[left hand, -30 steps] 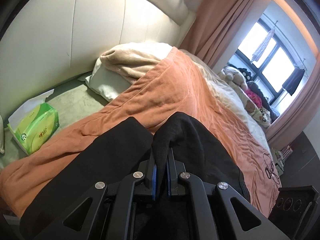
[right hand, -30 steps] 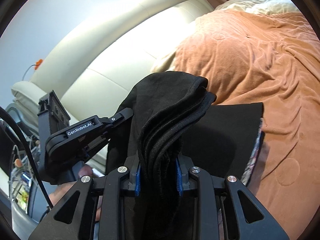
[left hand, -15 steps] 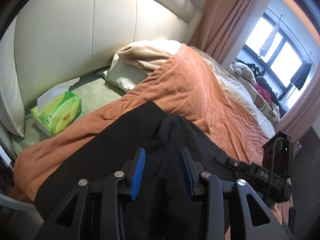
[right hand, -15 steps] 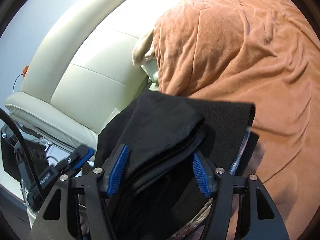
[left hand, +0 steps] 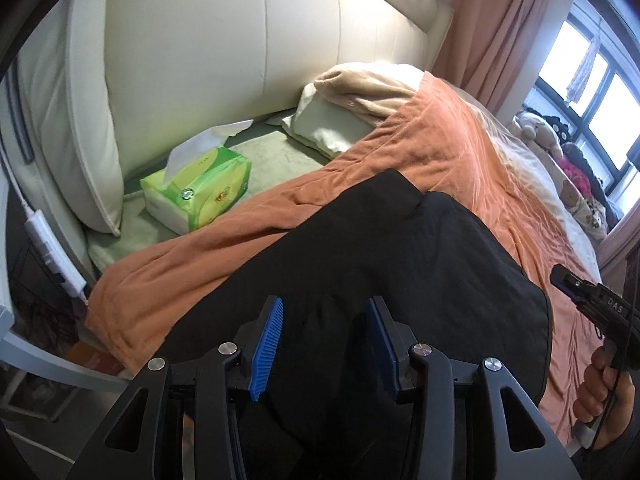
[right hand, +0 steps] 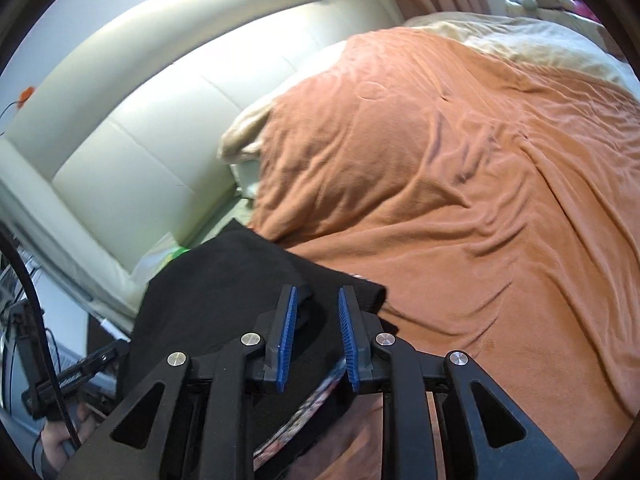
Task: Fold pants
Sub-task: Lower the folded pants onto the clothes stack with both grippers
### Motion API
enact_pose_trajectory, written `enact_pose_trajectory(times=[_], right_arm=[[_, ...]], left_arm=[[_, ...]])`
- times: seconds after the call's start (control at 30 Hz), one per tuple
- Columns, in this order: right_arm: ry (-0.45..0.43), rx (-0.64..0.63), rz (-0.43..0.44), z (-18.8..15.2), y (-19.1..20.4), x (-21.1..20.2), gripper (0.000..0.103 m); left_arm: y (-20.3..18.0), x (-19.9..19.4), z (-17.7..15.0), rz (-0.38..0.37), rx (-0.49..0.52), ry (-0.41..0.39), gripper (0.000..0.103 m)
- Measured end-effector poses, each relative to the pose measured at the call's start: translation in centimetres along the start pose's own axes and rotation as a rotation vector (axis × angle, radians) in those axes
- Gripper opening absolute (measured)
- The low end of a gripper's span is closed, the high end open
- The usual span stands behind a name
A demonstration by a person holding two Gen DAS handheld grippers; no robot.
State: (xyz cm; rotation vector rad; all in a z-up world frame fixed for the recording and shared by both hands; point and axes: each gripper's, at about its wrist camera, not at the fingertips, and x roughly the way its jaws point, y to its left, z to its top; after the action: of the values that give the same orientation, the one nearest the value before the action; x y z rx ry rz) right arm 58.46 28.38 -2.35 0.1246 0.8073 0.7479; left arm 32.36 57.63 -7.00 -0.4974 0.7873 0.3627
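Note:
The black pants lie folded on the orange blanket near the bed's edge. My left gripper hovers over their near part, its jaws opening; the blue pads stand apart and press on nothing. In the right wrist view the pants lie below my right gripper. Its jaws are closing, with a clear gap and only a small fold of cloth beside the left pad. The right gripper's body, held by a hand, shows at the right edge of the left wrist view.
A green tissue pack sits by the cream headboard, next to a white pillow. Stuffed toys lie under the window. A patterned edge sticks out under the pants. The blanket stretches far right.
Both grippers were shut on the pants and have let go; the pants now lie flat. The left gripper pulled back while opening. The right one opened wide, rose, then narrowed.

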Motion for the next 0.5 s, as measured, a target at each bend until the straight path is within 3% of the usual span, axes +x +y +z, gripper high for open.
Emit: enact_pose_trajectory(times=[0.23,0.5], right_arm=[[0.002,-0.141,0.086,-1.5,3.2,-2.7,0.019],[0.024,-0.225,0.129,-2.2,4.2,-1.7,0.019]], left_arm=[[2.7,-2.4,-1.6,-0.052,-0.058,-0.026,0.046],[4.1,-1.6,-3.5,-0.086,-0.07,-0.016,0.046]])
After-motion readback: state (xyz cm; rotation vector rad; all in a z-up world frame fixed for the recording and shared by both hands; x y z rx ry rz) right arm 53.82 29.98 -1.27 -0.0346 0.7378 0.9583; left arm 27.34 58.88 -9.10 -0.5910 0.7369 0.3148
